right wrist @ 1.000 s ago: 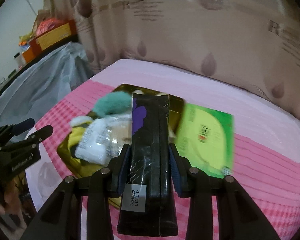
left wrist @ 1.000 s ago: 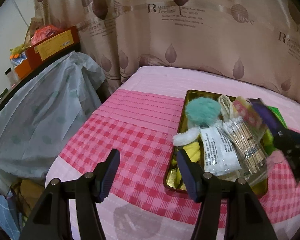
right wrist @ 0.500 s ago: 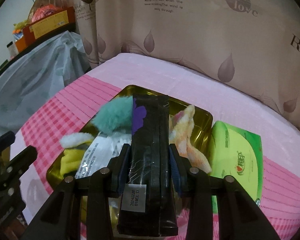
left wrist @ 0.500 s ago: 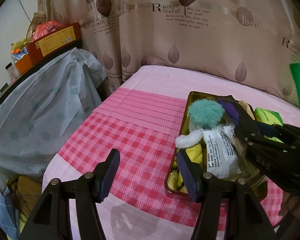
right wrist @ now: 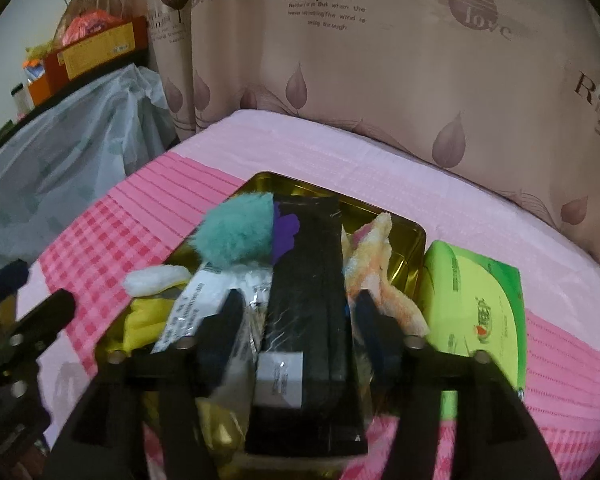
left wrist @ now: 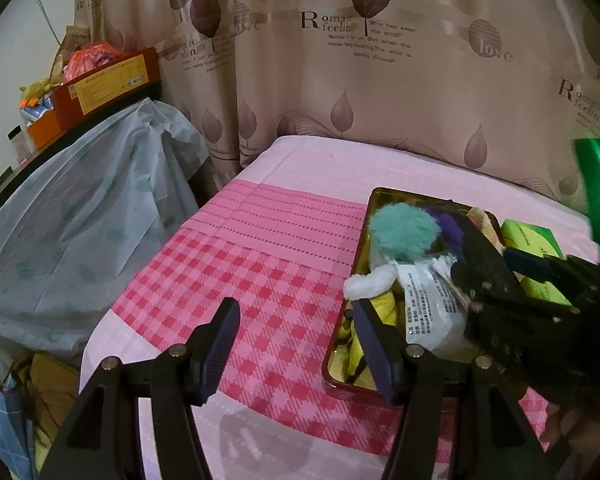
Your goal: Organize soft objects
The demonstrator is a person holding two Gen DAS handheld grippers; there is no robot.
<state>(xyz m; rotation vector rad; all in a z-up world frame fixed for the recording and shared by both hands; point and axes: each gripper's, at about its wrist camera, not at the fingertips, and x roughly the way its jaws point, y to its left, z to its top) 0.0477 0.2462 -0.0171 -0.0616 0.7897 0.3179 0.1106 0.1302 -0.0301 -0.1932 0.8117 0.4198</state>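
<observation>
Black pouch [right wrist: 308, 312] lies on the pile in the gold tray [right wrist: 414, 236]; right gripper [right wrist: 300, 324] jaws just opening, clear of it. Release step; next, withdraw. Left gripper [left wrist: 296, 340] wide, empty, beside tray.

Ahead of my right claw [right wrist: 300, 312] I count one gold tray [right wrist: 416, 236]. On it, between my jaws: one black pack [right wrist: 308, 280]. Left of it: one teal pompom [right wrist: 236, 232], one white pouch [right wrist: 192, 304], one white puff [right wrist: 152, 280]. Right: one peach cloth [right wrist: 376, 280], one green pack [right wrist: 476, 300].
</observation>
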